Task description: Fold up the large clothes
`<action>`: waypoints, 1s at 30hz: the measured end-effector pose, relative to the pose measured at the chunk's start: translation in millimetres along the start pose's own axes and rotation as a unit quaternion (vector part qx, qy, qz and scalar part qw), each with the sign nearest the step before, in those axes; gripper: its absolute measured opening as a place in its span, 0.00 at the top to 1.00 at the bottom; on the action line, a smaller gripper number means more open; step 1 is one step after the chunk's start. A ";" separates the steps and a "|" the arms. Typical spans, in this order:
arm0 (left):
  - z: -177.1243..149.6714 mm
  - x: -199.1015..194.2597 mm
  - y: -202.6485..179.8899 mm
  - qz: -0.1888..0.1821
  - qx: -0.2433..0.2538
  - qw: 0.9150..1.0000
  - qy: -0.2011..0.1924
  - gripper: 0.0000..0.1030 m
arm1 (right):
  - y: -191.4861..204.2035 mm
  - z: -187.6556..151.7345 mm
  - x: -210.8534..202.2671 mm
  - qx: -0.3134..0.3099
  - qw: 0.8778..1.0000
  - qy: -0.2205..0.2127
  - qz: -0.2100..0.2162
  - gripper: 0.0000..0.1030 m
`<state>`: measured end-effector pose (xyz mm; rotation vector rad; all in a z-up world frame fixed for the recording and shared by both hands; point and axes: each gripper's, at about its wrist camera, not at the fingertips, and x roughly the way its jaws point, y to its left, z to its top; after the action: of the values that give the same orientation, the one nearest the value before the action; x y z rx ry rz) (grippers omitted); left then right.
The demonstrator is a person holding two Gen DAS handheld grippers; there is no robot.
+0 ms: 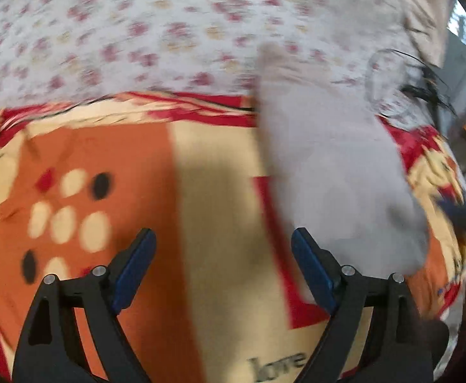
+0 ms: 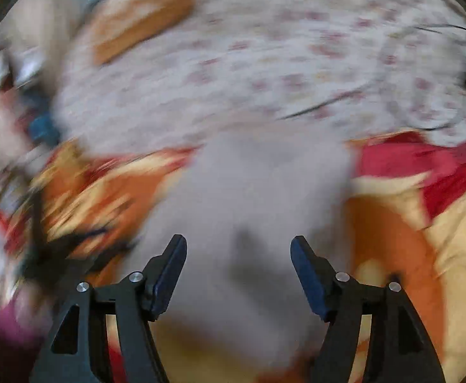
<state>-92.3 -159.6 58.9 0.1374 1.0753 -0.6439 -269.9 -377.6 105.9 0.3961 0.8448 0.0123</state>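
Both views smeared by motion blur, so fine detail lost.

Left hand-held gripper (image 1: 223,239): jaws spread wide, blue pads apart, nothing between them, only a patterned blanket (image 1: 201,175) showing through the gap. Blanket in orange, cream and red blocks with pale and dark ovals at left and the word "love" printed near the bottom edge. Beyond it, a white sheet with small pink flowers (image 1: 169,32) covering the far part of the bed.

Grey garment (image 1: 328,159) lying as a long strip over the blanket, running from the floral sheet down toward the right finger of the left hand-held gripper (touching it or merely behind it: cannot tell).

Right hand-held gripper (image 2: 238,242): jaws likewise well apart, pads pressing on nothing. Same grey garment (image 2: 248,191) directly ahead and beneath, filling the space seen between the fingers, with a dark smudge on it (shadow or mark, unclear). Orange and red blanket (image 2: 408,223) on either side of the garment, floral sheet (image 2: 264,63) above. An orange-brown pillow (image 2: 143,16) near the top left, resting at the sheet's edge.
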 end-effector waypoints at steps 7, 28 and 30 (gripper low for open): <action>7.9 -13.3 16.8 -0.002 -0.024 1.000 -0.016 0.15 | 77.2 -68.8 52.0 -0.062 0.993 0.076 0.064 0.34; 14.4 -17.3 -17.8 -0.016 0.028 0.999 -0.018 0.15 | 66.6 -43.0 4.8 -0.024 0.999 -0.033 0.020 0.36; 11.5 -8.2 -29.4 -0.019 0.036 0.999 -0.006 0.15 | 30.4 -26.7 -10.7 0.016 0.994 -0.067 -0.088 0.30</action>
<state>-102.2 -184.6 77.3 0.1746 1.0459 -0.7174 -292.2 -342.1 108.3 0.3469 0.7457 -0.1892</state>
